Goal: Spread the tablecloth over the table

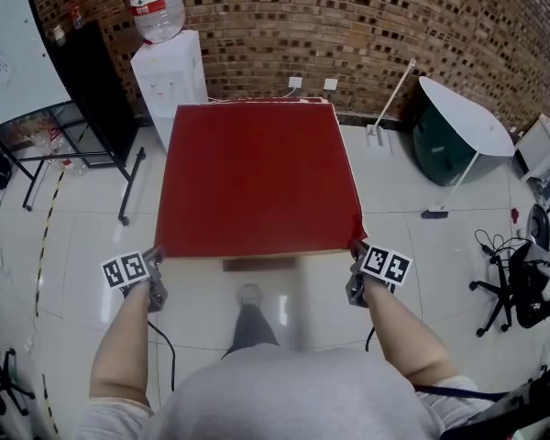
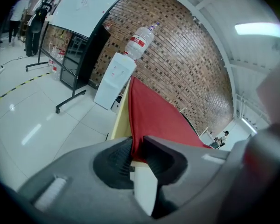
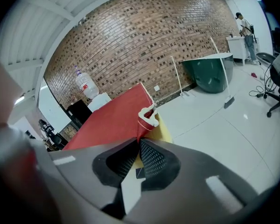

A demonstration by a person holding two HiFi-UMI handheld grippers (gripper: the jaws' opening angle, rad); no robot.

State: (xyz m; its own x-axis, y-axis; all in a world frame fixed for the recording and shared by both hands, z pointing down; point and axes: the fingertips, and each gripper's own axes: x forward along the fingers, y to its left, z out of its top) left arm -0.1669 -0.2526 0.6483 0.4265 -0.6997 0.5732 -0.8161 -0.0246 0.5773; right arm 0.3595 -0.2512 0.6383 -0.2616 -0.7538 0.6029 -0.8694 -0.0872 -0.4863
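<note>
I've got the left gripper and right gripper each clamped on a near corner of the red tablecloth, already covering the table, probably to keep that edge taut and square.

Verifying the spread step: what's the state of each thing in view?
Tablecloth: spread flat over the tabletop, near corners pinched.
Table: covered, bare edge showing at the near side.
Left gripper: shut on the near left corner.
Right gripper: shut on the near right corner.
Water bottle: upended on its dispenser.
</note>
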